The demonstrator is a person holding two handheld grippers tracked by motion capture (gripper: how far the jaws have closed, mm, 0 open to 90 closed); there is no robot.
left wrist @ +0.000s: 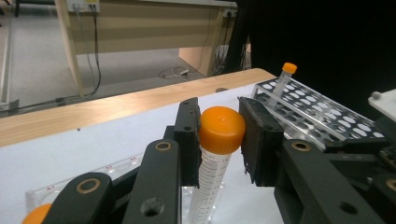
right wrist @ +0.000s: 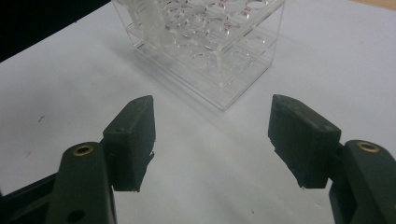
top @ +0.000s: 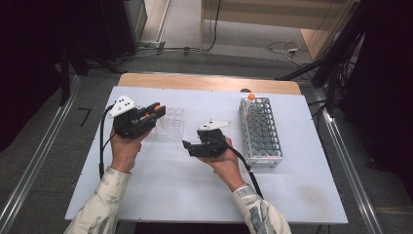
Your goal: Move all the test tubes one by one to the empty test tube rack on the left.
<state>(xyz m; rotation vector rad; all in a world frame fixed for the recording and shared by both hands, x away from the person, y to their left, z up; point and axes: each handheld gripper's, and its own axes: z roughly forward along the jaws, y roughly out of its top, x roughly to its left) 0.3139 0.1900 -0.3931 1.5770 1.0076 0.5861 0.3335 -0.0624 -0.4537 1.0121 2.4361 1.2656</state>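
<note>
Firmly, the left gripper (left wrist: 219,135) is clamped on an orange-capped tube (left wrist: 215,161), its pads squeezing just under the cap.
That tube hangs upright between the jaws, above the clear rack (top: 170,122) on the white table (top: 160,185); the right gripper (right wrist: 212,140), jaws apart and holding nothing, faces the same clear rack, with the metal rack (top: 260,131) beyond.

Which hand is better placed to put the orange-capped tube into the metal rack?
Left. The left gripper already clamps the orange-capped clear plastic tube in its jaws. The right gripper is open and holds nothing, though it sits nearer the perforated metal rack.
</note>
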